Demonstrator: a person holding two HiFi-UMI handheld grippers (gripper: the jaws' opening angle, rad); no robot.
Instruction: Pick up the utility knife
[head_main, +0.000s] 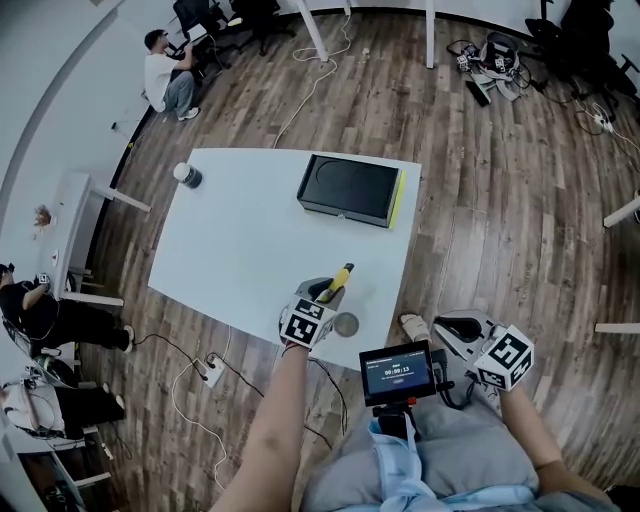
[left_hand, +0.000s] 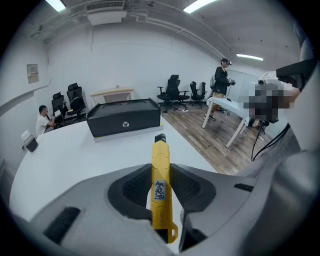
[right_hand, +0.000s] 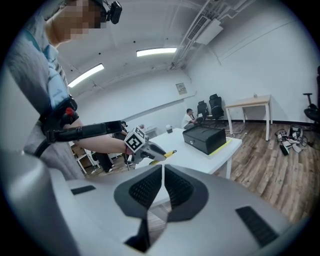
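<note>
Yellow utility knife (left_hand: 160, 152) pinched in my left gripper (left_hand: 161, 175), its flanks hidden by the pads (left_hand: 136, 189). My right gripper (right_hand: 163, 176) has jaws pressed together, empty.

My left gripper (head_main: 330, 293) and right gripper (head_main: 450, 327) are pale grey moulded shells. Each has black ribbed pads (right_hand: 142, 189) set in dark hollows. Each carries a white cube (head_main: 506, 358) printed with black square markers. A black screen unit (head_main: 397, 372) with lit digits sits at my chest, black cable (head_main: 447, 392) beside it. My shirt (head_main: 400, 468) is light blue.
</note>
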